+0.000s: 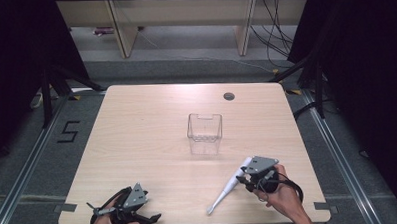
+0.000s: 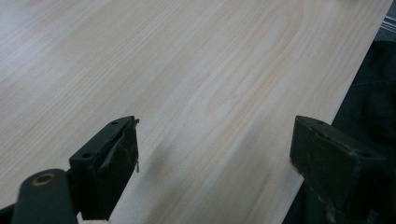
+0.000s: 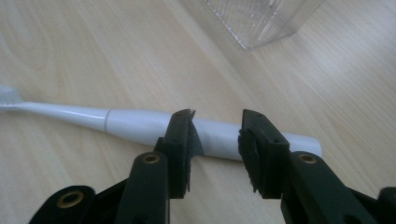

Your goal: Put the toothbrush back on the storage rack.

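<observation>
Pale wood table (image 1: 152, 143) runs under everything. At its near left corner the left gripper (image 1: 132, 209) idles, jaws spread wide over bare grain, well away from the action. Moving right, a white electric toothbrush (image 1: 228, 187) lies flat on the near right part of the table, its long axis slanting from the bristle head nearest the person up to the thick handle by the right gripper (image 1: 250, 179). In the right gripper view its jaws straddle the handle (image 3: 219, 135) across its length, parted and not yet clenched. Beyond stands a clear plastic holder (image 1: 205, 128), probably the destination.
</observation>
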Motion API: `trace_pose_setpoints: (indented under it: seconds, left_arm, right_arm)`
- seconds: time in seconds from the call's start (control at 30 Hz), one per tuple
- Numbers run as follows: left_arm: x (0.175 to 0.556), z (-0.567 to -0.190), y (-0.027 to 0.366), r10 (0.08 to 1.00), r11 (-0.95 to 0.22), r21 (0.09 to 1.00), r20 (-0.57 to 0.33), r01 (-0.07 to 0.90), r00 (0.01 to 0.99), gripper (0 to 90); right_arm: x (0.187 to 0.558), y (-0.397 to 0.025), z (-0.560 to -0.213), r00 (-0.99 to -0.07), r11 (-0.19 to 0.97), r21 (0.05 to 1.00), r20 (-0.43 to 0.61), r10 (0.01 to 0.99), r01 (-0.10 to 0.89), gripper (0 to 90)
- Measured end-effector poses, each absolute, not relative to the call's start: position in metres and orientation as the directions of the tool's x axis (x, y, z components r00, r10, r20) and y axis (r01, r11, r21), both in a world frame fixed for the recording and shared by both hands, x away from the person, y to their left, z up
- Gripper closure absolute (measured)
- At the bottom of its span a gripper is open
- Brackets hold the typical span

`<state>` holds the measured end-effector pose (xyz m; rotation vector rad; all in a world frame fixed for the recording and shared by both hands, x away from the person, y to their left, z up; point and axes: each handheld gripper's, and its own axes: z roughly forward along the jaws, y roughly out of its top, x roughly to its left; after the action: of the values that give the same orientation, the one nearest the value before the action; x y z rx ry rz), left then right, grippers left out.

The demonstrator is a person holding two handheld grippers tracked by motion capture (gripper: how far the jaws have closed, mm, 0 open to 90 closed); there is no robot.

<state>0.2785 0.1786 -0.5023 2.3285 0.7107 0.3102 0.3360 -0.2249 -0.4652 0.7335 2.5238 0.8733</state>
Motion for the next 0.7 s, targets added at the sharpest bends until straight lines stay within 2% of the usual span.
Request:
trace_pose_setpoints:
  seconds: [0.3, 0.7]
  left_arm:
    - [0.278, -0.502, 0.179, 0.565, -0.625, 0.667, 0.028, 0.406, 0.824, 14.8]
    - [0.277, -0.502, 0.178, 0.574, -0.614, 0.670, 0.016, 0.417, 0.819, 14.8]
  right_arm:
    - [0.357, -0.224, -0.468, -0.769, 0.636, 0.676, -0.157, 0.620, 0.374, 84.3]
    - [0.372, -0.221, -0.473, -0.756, 0.618, 0.676, -0.137, 0.640, 0.401, 89.0]
